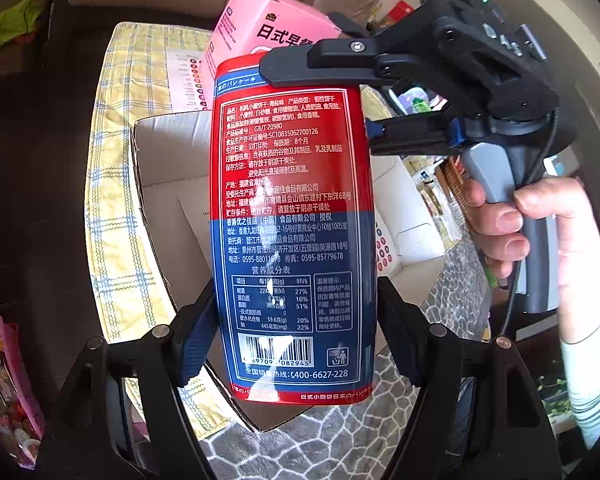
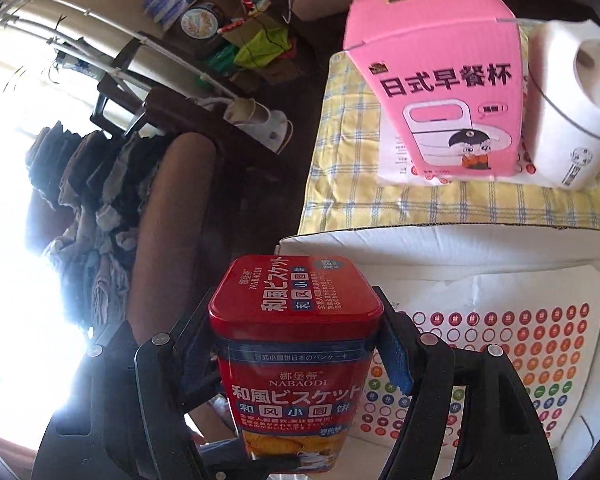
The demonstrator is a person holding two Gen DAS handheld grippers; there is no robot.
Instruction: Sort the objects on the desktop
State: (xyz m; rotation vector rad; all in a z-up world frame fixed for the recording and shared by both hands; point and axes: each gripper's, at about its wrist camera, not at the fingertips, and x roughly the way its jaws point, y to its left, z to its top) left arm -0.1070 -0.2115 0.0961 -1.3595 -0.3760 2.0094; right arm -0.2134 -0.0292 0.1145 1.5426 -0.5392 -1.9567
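A red and blue biscuit tin (image 1: 292, 220) hangs in the air above an open white cardboard box (image 1: 160, 184). My left gripper (image 1: 292, 320) is shut on its lower, barcode end, pads pressed on both sides. From the right, my right gripper (image 1: 340, 98) clamps the tin's far, red end, with a person's hand (image 1: 540, 220) on its handle. In the right wrist view the tin (image 2: 296, 360) shows its red lid, and my right gripper (image 2: 296, 340) is shut on it just under the lid. The white box (image 2: 420, 248) lies right behind it.
A pink carton (image 2: 440, 80) and a white jug (image 2: 572, 112) stand on the yellow checked cloth (image 2: 348, 160) beyond the box. A sheet of coloured dots (image 2: 520, 340) lies in the box. A brown sofa (image 2: 172, 220) is at the left, a pink basket (image 1: 4, 380) at the near left.
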